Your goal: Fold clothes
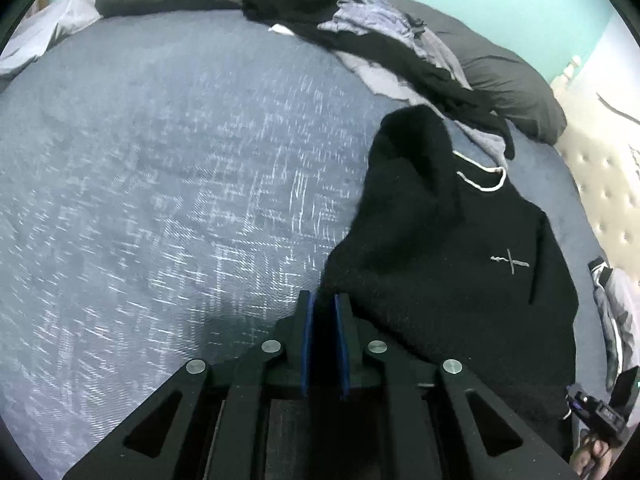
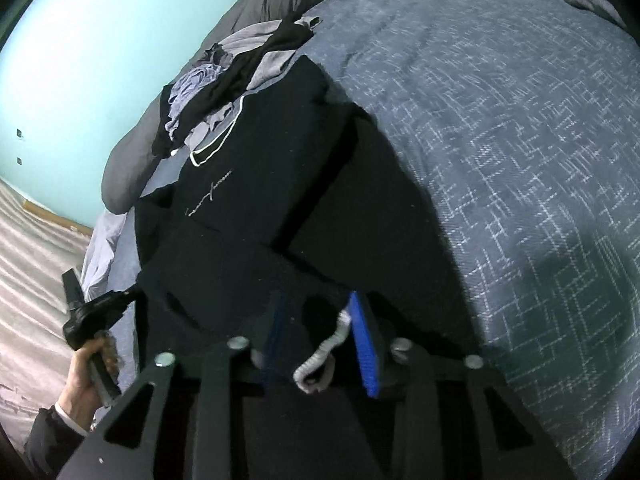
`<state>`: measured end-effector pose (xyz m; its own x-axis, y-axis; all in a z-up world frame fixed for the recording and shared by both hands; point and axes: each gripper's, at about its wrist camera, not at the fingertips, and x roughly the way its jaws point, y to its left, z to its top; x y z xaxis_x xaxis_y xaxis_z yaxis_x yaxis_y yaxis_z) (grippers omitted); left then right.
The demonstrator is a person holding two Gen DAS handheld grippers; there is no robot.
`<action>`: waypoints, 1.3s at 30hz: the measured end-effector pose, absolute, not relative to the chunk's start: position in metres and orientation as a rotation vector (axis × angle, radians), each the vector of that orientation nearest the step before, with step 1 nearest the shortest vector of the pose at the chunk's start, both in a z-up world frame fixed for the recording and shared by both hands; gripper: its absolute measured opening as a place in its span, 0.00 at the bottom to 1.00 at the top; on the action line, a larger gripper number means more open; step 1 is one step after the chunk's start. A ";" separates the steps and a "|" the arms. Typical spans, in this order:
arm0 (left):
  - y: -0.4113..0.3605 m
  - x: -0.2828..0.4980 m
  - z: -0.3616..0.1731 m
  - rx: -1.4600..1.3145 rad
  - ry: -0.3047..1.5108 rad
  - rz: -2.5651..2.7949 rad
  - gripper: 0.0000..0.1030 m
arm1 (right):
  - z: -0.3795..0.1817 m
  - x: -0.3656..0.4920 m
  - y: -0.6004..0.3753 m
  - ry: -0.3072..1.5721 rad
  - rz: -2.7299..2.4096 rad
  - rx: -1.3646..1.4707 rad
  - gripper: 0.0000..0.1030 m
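Left-wrist view shows the left gripper (image 1: 325, 300) with its blue-padded fingers drawn nearly together on the near edge of a black fleece hoodie with a white drawstring and a small grey chest mark (image 1: 460, 248) — it appears pinched on that edge, though black cloth against black fingers makes this hard to confirm. The right gripper (image 2: 316, 312) stands with its fingers parted around dark fabric and a pale cord end; whether it grips anything I cannot tell. The hoodie lies front-up on the blue-grey patterned bedspread (image 1: 160, 184), one side turned inward over its body, so it looks partly folded, with more folds still needed. Beyond the hoodie's hood, a loose heap of grey and black clothes (image 1: 384, 36) sits unfolded against dark grey pillows (image 1: 512, 76).
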<state>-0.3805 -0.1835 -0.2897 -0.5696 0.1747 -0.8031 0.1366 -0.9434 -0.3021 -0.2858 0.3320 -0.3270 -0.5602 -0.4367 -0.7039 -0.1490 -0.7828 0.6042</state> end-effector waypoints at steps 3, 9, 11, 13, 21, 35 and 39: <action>-0.187 -0.380 -0.287 -1.426 -0.557 2.714 0.14 | -0.328 -0.285 0.333 -0.965 -2.440 1.366 0.12; -0.185 -0.387 -0.294 -1.421 -0.593 2.688 0.31 | -0.326 -0.286 0.328 -0.961 -2.445 1.358 0.07; -0.184 -0.389 -0.296 -1.419 -0.605 2.679 0.33 | -0.326 -0.285 0.330 -0.978 -2.445 1.352 0.06; -0.183 -0.392 -0.298 -1.417 -0.616 2.670 0.34 | -0.326 -0.284 0.331 -0.991 -2.440 1.347 0.06; -0.177 -0.396 -0.303 -1.425 -0.595 2.664 0.19 | -0.329 -0.283 0.335 -1.041 -2.410 1.342 0.05; -0.182 -0.397 -0.304 -1.457 -0.591 2.702 0.10 | -0.328 -0.271 0.339 -1.108 -2.420 1.354 0.03; -0.183 -0.391 -0.301 -1.445 -0.589 2.716 0.10 | -0.320 -0.267 0.340 -1.125 -2.402 1.332 0.03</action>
<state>-0.3915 -0.1829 -0.3012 -0.5745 0.1817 -0.7981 0.1655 -0.9291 -0.3307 -0.2672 0.3403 -0.3202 -0.5854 -0.4775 -0.6552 -0.1977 -0.6997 0.6865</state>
